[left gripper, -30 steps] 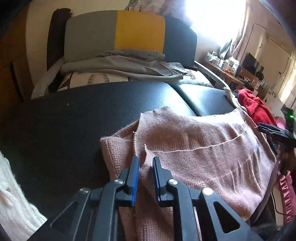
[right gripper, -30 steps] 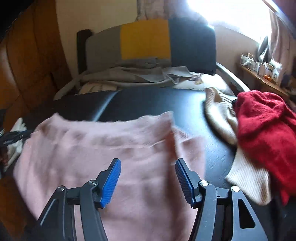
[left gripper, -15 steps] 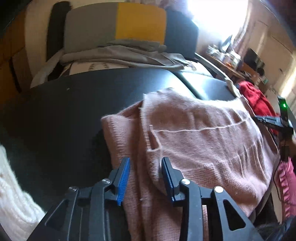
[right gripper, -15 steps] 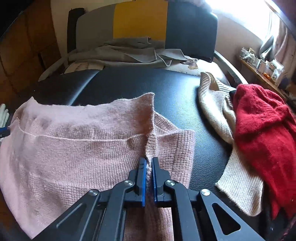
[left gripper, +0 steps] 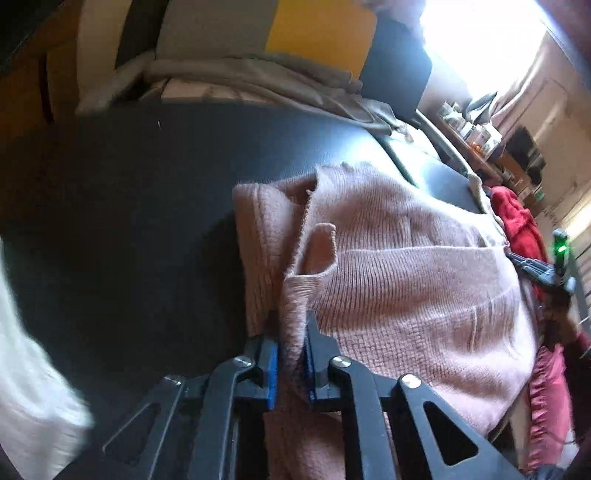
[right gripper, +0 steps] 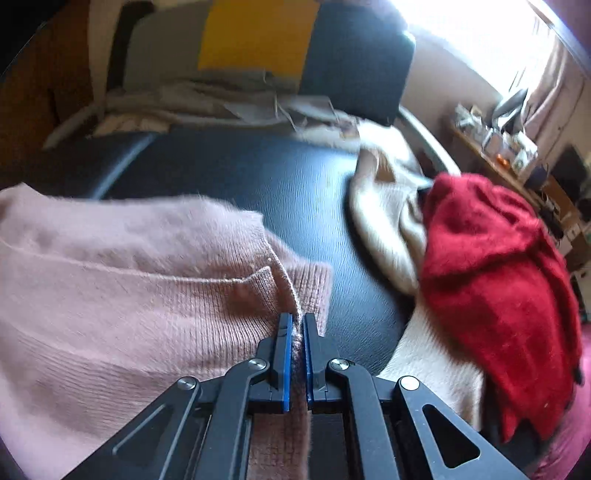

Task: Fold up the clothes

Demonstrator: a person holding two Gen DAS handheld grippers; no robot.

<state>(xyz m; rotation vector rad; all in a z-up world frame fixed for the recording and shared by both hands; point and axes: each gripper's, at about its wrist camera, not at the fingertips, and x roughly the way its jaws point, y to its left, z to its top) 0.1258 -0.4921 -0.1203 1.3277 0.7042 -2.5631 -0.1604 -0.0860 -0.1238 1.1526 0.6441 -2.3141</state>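
Observation:
A pink knit sweater (left gripper: 406,280) (right gripper: 129,295) lies spread on the black padded surface (left gripper: 129,221) (right gripper: 277,184). My left gripper (left gripper: 291,325) points down at its left edge. Its jaws are closing, and the blue pads press on a raised fold of the pink knit. My right gripper (right gripper: 297,317) is shut on the sweater's right edge, with a thin ridge of fabric pinched between the pads. In the left wrist view the right gripper (left gripper: 543,273) shows at the far side of the sweater.
A red garment (right gripper: 498,277) lies over a beige knit (right gripper: 388,221) to the right of the sweater. A white knit (left gripper: 22,369) sits at the left edge. Grey clothes (left gripper: 258,77) are heaped at the back under a grey, yellow and black backrest (right gripper: 258,33). A cluttered shelf (right gripper: 517,147) stands far right.
The left jaws widened beside the sweater's left edge, then closed on a fold of it. The right jaws went from wide open to shut on the right edge and kept their hold.

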